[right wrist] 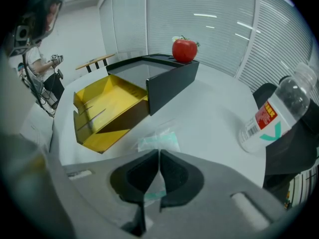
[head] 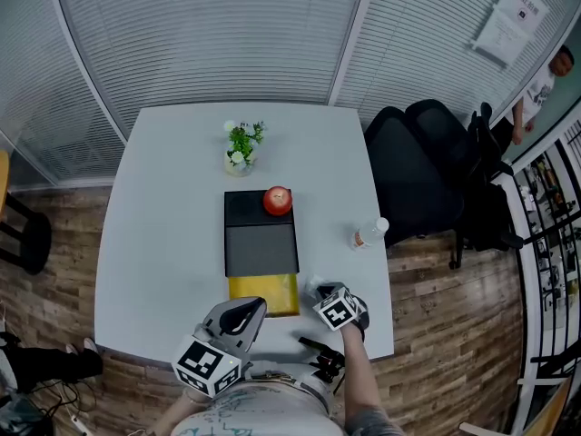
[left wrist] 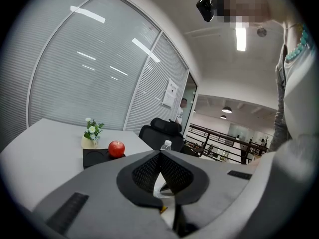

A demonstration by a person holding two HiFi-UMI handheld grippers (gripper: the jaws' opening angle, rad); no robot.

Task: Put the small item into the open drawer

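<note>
White table, right gripper tight on small packet

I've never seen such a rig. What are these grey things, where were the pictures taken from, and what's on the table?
No robot: a person holds a two-jaw gripper in each hand. One picture looks down from a head camera; the others ride on the grippers. The white table carries a black box topped by an apple, its yellow drawer open, a small plant and a bottle lying down. The right gripper is shut on a small clear packet; the left gripper is shut, empty.
</note>
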